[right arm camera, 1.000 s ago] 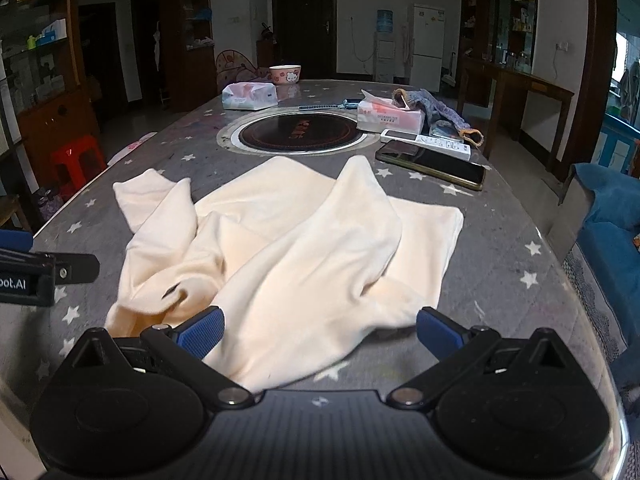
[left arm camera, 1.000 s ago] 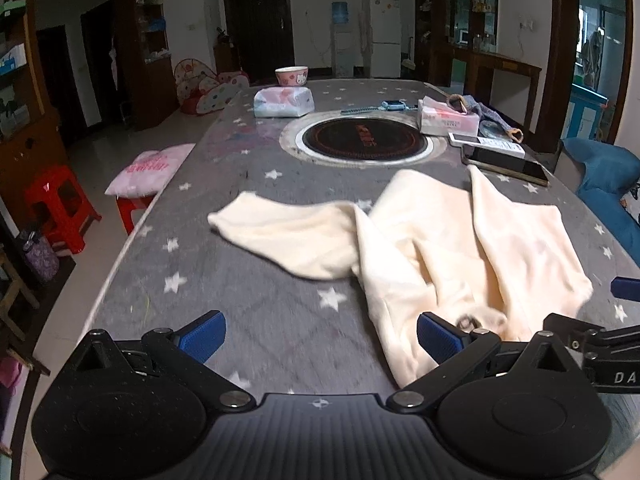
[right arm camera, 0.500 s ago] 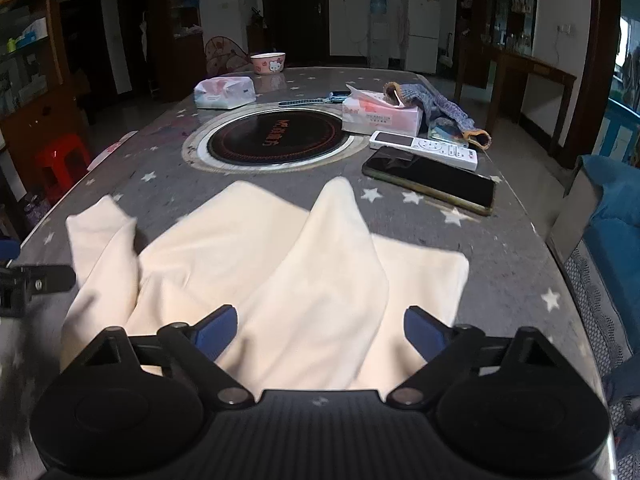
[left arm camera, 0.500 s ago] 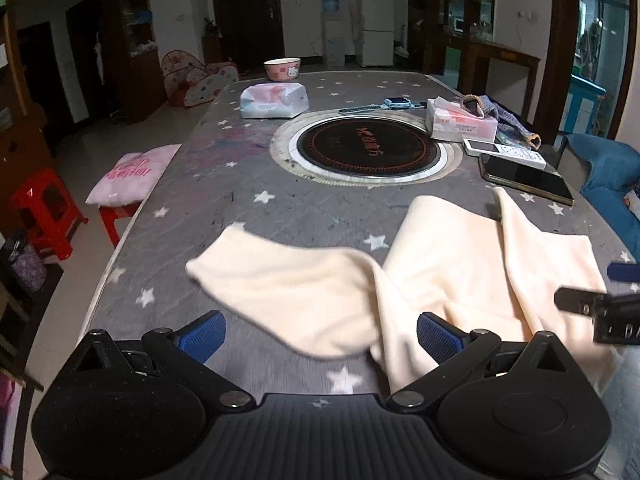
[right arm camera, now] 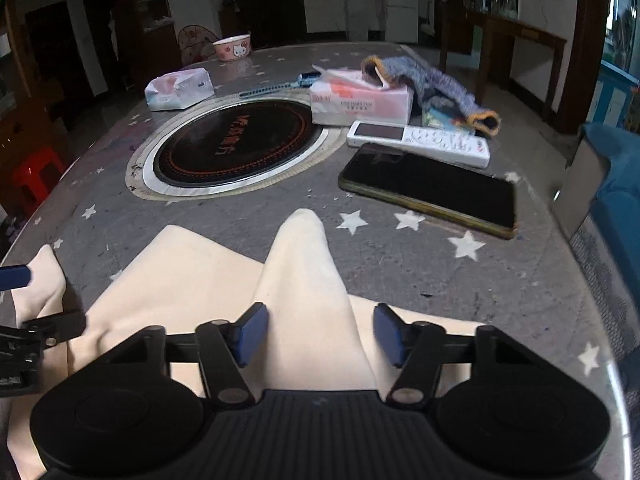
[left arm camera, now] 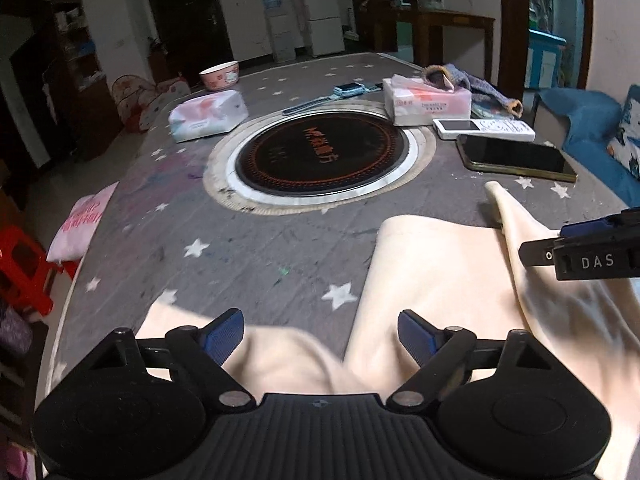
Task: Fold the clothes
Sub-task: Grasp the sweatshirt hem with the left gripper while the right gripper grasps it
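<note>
Both grippers' jaws were closing over the cream garment (left arm camera: 436,264) (neither gripped it yet). The left gripper (left arm camera: 320,334) stood wider than the right gripper (right arm camera: 320,334).

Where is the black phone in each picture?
Left wrist view: the flat black phone lies upper right on the table, beyond the cream cloth.
Right wrist view: the phone lies right of centre.
Shared landmark: the white remote just behind it.
</note>
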